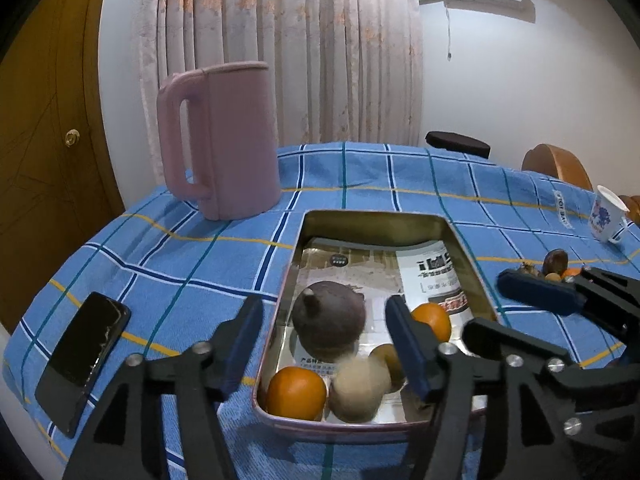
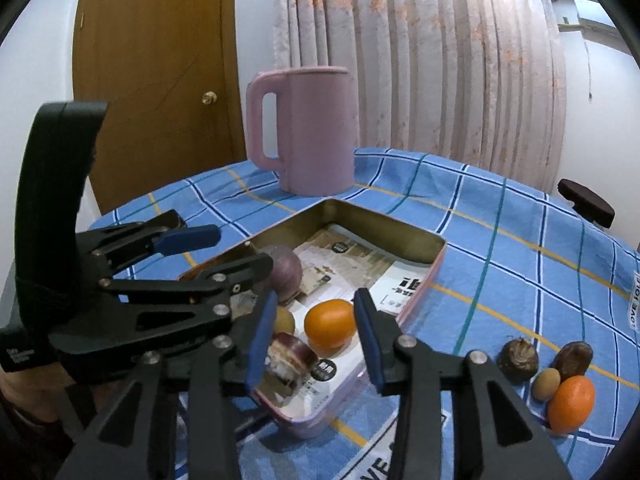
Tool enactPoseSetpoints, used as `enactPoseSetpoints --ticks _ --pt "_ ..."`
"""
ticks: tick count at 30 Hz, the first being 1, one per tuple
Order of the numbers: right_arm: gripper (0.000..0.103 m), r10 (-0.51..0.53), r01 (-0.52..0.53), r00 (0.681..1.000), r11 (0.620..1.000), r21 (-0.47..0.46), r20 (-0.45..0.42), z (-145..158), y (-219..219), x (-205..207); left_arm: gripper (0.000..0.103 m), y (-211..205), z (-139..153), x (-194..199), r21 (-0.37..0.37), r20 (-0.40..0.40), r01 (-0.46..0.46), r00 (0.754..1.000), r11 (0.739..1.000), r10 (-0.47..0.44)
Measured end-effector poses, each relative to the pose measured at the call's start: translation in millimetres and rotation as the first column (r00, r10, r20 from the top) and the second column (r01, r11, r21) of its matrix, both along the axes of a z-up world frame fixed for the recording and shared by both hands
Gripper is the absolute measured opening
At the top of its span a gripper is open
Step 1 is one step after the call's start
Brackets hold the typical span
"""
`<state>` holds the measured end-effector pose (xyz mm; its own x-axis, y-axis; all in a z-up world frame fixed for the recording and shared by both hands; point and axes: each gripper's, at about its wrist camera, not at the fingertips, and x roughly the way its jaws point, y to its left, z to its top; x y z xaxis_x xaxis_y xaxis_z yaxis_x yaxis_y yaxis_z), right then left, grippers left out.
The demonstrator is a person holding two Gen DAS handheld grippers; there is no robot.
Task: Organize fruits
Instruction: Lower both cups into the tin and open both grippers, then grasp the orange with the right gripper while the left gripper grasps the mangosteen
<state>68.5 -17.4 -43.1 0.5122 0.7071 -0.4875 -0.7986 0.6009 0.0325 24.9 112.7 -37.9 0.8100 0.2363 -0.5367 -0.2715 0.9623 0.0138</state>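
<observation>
Fruit is already gathering in the tin tray [image 1: 456, 232], which sits at the middle of the tabletop [image 1: 168, 256] with its long axis running from you away toward twelve o'clock, the far short wall nearest the pink jug [image 1: 224, 140]. In your left wrist view the tray holds a large dark round fruit [image 1: 328, 322] with its stem nub tilted up toward eleven o'clock, two oranges [image 1: 296, 392], a pale round fruit [image 1: 362, 390] blurred at the near wall, and a small yellowish one behind your left gripper's [image 1: 324, 350] finger. Its fingers stand wide with nothing pressed between them, hovering over the near end of the tray. Your right gripper [image 2: 316, 340] is partly open over the tray's near corner; a cut dark fruit [image 2: 290, 358] lies just below and between its fingers, and I cannot tell that they touch it. Left to do, as I judge it: four pieces at about four o'clock on the cloth in the right wrist view, an orange [image 2: 572, 404], a small tan fruit [image 2: 547, 385] and two dark ones [image 2: 518, 360], all outside the tray. A phone [image 1: 84, 360] lies at eight o'clock.
</observation>
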Motion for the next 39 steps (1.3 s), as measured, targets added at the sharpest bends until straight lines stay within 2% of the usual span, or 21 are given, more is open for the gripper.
enactPoseSetpoints --ticks 4,7,9,14,18,22,27,29,34,39 --pt "0.072 -0.026 0.026 0.999 1.0 0.01 0.032 6 -26 -7 0.073 -7 7 -3 0.0 0.022 0.01 1.0 1.0 -0.01" --pt "0.073 -0.099 0.099 0.993 0.995 -0.003 0.063 9 -59 -7 0.073 -19 10 -3 -0.003 0.032 0.035 0.999 0.999 -0.035" --pt "0.073 -0.157 0.157 0.986 0.988 0.005 0.05 10 -85 -1 0.073 -29 12 -1 -0.009 0.039 0.061 0.997 0.998 -0.06" --pt "0.073 -0.359 0.359 0.933 0.933 -0.005 0.002 8 -146 27 0.073 -60 16 6 0.007 0.04 0.129 0.991 0.992 -0.129" --pt "0.073 -0.431 0.429 0.902 0.902 -0.055 -0.033 -1 -157 51 0.073 -87 18 15 0.021 0.021 0.191 0.981 0.981 -0.191" --pt "0.062 -0.434 0.425 0.896 0.9 -0.098 -0.091 -14 -151 70 0.073 -109 16 25 0.041 0.001 0.229 0.973 0.973 -0.229" --pt "0.054 -0.426 0.406 0.894 0.901 -0.154 -0.135 -29 -143 84 0.073 -129 11 44 0.058 -0.029 0.27 0.963 0.961 -0.268" --pt "0.047 -0.431 0.409 0.89 0.898 -0.161 -0.149 -32 -145 87 0.073 -134 9 49 0.061 -0.04 0.279 0.96 0.958 -0.277" --pt "0.046 -0.42 0.399 0.893 0.905 -0.149 -0.16 -32 -150 85 0.073 -150 1 72 0.055 -0.089 0.307 0.949 0.95 -0.302" --pt "0.046 -0.476 0.462 0.866 0.879 -0.121 -0.153 -28 -166 87 0.073 -162 -7 94 0.04 -0.13 0.329 0.938 0.943 -0.322"
